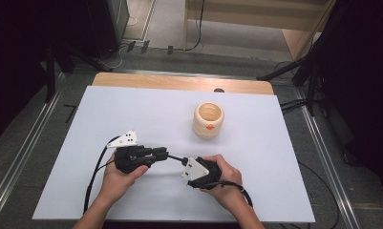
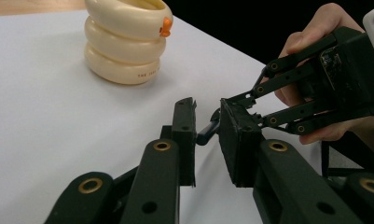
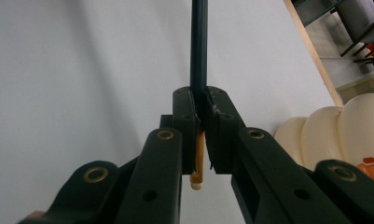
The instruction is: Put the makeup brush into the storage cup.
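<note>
The right tool (image 1: 185, 161) is clenched on a dark pen (image 3: 198, 46): in the right gripper view its two black jaws press together on the slim dark barrel, which runs straight out beyond them, while a pale yellowish end of the pen (image 3: 197, 161) hangs between the jaws on the near side. In the high view this tool lies low over the bench, held by the person's right hand (image 1: 222, 174), and points toward the left tool (image 1: 166, 153).

The left tool, held by the left hand (image 1: 120, 176), faces the right one tip to tip. In the left gripper view its jaws stand apart with a clear gap, and the free end of the pen (image 2: 208, 133) reaches into that gap; the pads seem not to touch it, though the far jaw hides part of the contact, so I count this tool as released.

Farther out, a cream ribbed cup (image 1: 208, 119) with a small orange mark (image 1: 210, 127) stands upright on the white bench (image 1: 132, 109), well apart from both tools, toward the far side. A black cable (image 1: 94, 177) trails from the left tool back across the bench toward the near edge.
</note>
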The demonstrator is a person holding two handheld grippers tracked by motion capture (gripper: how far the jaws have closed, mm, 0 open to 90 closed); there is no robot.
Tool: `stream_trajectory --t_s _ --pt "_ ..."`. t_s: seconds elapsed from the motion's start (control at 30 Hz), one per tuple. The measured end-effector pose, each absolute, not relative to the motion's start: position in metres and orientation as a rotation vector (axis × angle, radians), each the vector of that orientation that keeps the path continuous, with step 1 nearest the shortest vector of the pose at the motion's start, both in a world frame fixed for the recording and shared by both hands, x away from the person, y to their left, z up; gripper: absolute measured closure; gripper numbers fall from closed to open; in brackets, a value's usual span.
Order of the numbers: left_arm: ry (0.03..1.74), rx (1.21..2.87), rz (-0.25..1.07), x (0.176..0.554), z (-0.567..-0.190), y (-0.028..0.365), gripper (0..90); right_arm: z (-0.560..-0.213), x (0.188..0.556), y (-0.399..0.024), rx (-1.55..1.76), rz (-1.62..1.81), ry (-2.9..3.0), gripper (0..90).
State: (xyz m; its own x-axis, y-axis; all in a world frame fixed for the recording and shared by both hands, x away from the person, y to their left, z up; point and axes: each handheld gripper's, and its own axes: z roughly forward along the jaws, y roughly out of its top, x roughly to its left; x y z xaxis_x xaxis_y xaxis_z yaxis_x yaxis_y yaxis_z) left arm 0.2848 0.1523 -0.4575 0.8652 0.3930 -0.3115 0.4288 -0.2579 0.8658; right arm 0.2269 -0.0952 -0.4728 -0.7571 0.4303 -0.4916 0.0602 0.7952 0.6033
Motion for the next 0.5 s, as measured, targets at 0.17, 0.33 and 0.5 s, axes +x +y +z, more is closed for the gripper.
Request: stream_trajectory --t_s 0.17,0.33,0.5 --pt "0.598 1.868 -0.09 0.2868 -0.4583 0.1523 82.9 -0.4733 0.2273 -0.0953 0.352 0.755 2.34 84.5" --pt "0.589 1.872 -0.126 0.2878 -0.4588 0.1516 86.6 -0.4753 0.2285 -0.0953 0.343 0.743 2.349 84.4" --pt "0.587 1.868 -0.129 0.2884 -0.4581 0.1532 86.8 -0.4752 0.2293 -0.0963 0.368 0.772 2.346 78.9"
